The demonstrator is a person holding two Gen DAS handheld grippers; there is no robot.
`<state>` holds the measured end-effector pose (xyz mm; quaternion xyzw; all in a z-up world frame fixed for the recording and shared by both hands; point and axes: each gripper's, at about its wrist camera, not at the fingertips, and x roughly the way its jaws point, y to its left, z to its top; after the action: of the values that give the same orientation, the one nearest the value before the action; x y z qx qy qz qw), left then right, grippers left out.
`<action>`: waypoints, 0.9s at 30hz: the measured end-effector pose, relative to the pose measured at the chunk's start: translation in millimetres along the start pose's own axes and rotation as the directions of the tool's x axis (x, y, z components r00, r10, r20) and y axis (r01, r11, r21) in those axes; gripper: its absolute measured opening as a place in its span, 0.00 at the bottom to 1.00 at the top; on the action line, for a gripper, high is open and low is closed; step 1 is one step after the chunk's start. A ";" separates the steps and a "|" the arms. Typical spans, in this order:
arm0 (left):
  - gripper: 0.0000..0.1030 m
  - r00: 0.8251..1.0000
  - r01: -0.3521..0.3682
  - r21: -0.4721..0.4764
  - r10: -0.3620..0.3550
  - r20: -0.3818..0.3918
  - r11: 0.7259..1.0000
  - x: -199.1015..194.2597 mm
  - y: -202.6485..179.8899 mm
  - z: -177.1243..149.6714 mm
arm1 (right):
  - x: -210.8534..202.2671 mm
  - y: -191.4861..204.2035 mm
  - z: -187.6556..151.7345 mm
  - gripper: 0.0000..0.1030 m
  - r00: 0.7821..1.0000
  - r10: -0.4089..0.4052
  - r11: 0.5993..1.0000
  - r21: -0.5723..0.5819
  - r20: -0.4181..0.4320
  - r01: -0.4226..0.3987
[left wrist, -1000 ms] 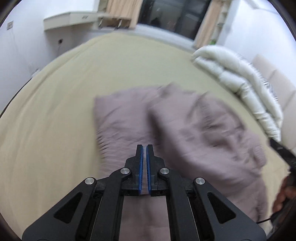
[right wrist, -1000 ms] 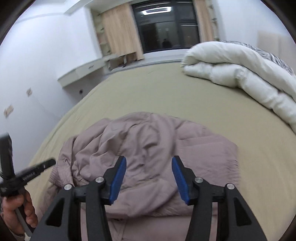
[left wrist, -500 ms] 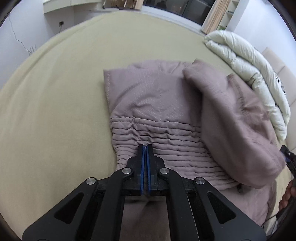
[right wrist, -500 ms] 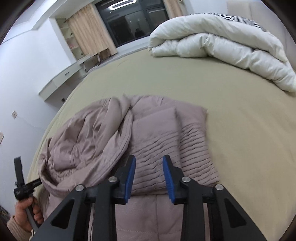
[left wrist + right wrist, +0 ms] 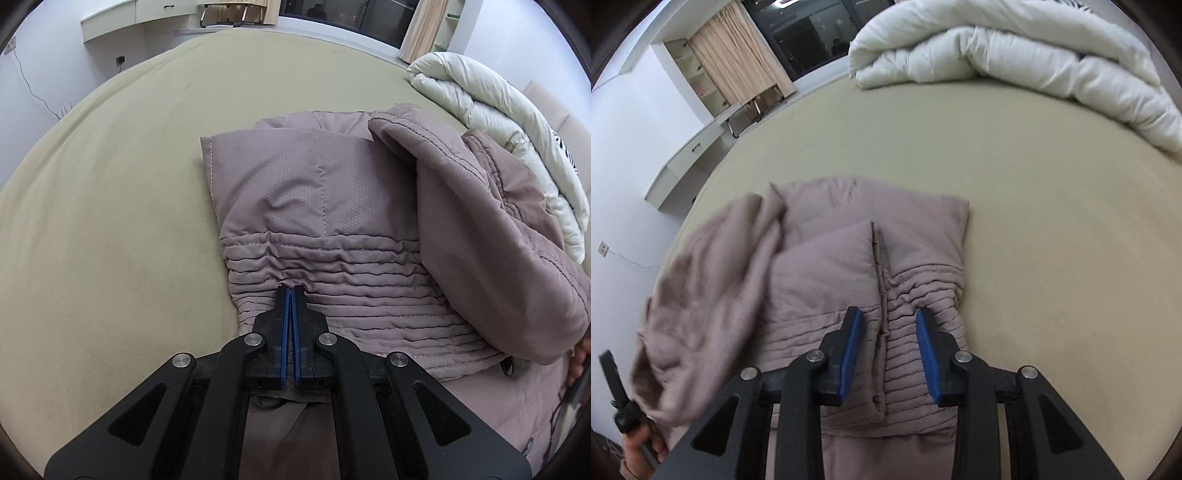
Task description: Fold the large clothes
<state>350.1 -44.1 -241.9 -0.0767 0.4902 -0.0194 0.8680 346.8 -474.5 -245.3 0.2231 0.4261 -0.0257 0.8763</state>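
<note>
A mauve quilted jacket lies on the beige bed, partly folded, with a ribbed waistband facing me. A loose flap of it is heaped on its right side. My left gripper is shut, its tips low over the ribbed band; nothing shows between the pads. In the right wrist view the jacket lies below my right gripper, which is open and empty above the ribbed band. The loose flap hangs at the left.
A white folded duvet lies on the far side of the bed and also shows in the left wrist view. The beige sheet spreads to the left. A desk and a dark window stand beyond.
Both grippers have come down closer to the jacket's ribbed band. The right gripper's jaws have narrowed from one second ago. The loose flap has settled to one side.
</note>
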 end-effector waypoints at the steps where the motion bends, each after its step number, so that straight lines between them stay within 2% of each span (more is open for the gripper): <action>1: 0.02 1.000 0.002 0.001 -0.002 -0.005 1.000 5.0 2.5 5.4 | 3.8 -7.4 -1.5 0.33 0.999 0.035 0.999 0.029 0.004 -0.035; 4: 0.02 1.000 -0.004 0.018 0.005 -0.021 1.000 2.6 1.4 11.8 | 10.2 -30.0 0.0 0.34 0.988 0.152 0.980 0.130 -0.016 -0.148; 6: 0.02 0.999 0.036 -0.033 -0.037 -0.017 0.999 -15.4 6.4 16.3 | 5.3 -29.2 5.0 0.33 0.988 0.147 0.983 0.122 -0.050 -0.140; 8: 0.02 0.998 0.067 -0.069 -0.065 0.019 0.995 -47.8 19.6 6.8 | -18.9 -22.4 7.9 0.36 0.993 0.109 0.987 0.128 -0.051 -0.102; 9: 0.02 0.998 0.055 -0.069 -0.053 0.031 0.996 -62.6 23.5 -0.1 | -34.2 -20.1 4.9 0.45 0.993 0.118 0.984 0.138 -0.026 -0.113; 10: 0.02 0.998 0.042 -0.071 -0.039 0.041 0.997 -76.9 28.4 -8.6 | -51.6 -17.3 -2.3 0.58 0.989 0.146 0.979 0.141 0.012 -0.146; 12: 0.02 0.998 0.044 -0.088 -0.040 0.052 0.995 -100.7 41.6 -27.2 | -87.0 -14.0 -23.8 0.76 0.981 0.175 0.975 0.126 0.083 -0.185; 13: 0.02 0.998 0.036 -0.093 -0.031 0.051 0.995 -111.8 50.2 -39.9 | -101.2 -12.2 -36.3 0.81 0.979 0.177 0.976 0.113 0.103 -0.189; 18: 0.02 1.000 0.018 -0.129 -0.019 -0.005 0.992 -167.1 81.6 -116.1 | -160.0 -10.7 -116.5 0.82 0.991 0.110 0.993 0.034 0.076 -0.113; 22: 0.02 0.999 0.030 -0.121 -0.034 -0.031 0.992 -206.9 95.3 -176.7 | -200.7 -27.0 -173.7 0.82 0.996 0.063 0.996 0.064 0.062 -0.067; 27: 0.02 0.995 0.059 -0.125 -0.067 -0.067 0.990 -239.2 91.1 -231.8 | -241.1 -49.9 -218.5 0.85 0.997 0.027 0.994 0.106 0.075 -0.035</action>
<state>24.4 45.4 -170.6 -0.1448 0.5184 -0.0192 0.8425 21.2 -464.2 -198.2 0.2755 0.3883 -0.0430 0.8784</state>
